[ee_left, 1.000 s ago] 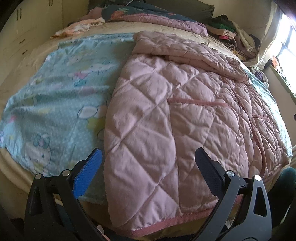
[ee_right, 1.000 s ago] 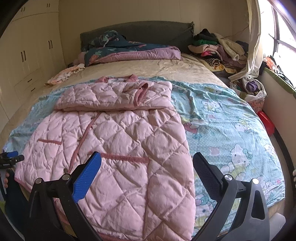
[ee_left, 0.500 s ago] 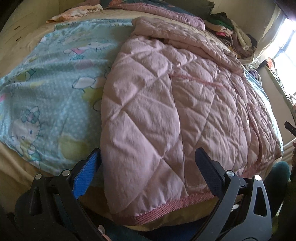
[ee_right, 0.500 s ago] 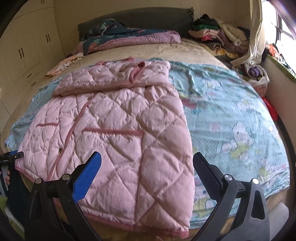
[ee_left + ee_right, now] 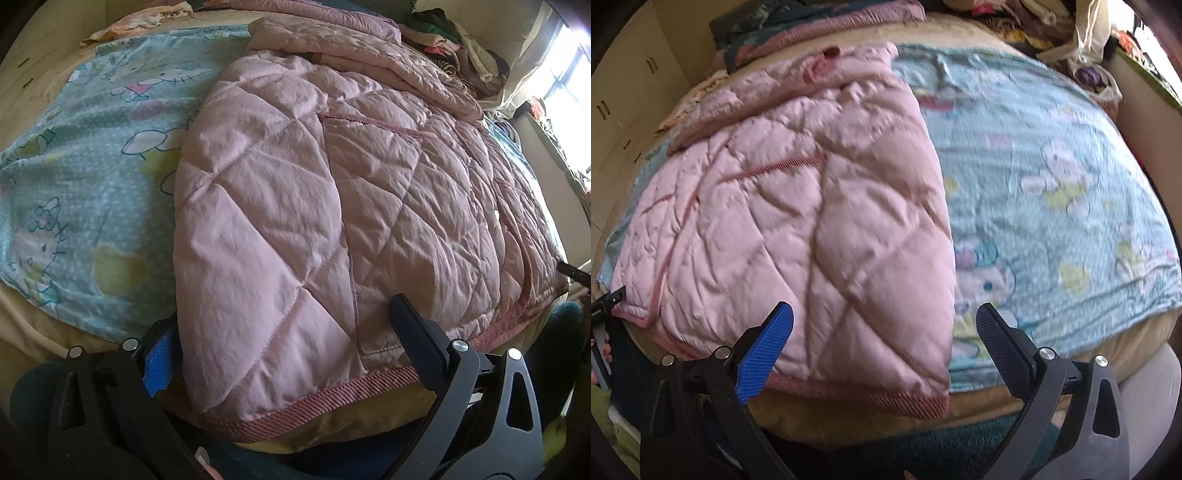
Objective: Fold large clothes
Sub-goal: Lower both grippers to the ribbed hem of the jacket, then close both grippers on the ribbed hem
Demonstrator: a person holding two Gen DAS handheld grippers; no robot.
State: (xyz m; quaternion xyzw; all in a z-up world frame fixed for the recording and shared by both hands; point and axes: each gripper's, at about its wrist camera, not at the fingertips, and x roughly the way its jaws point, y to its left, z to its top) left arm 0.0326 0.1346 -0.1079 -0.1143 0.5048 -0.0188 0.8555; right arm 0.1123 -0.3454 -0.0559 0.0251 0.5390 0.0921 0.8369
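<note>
- A pink quilted jacket (image 5: 332, 206) lies spread flat on a blue cartoon-print sheet (image 5: 85, 177) covering the bed (image 5: 1108, 354).
- The left gripper (image 5: 284, 332) is spread wide at the jacket's ribbed hem (image 5: 332, 397).
- The right gripper (image 5: 884, 332) is also spread, straddling the hem's other corner.
</note>
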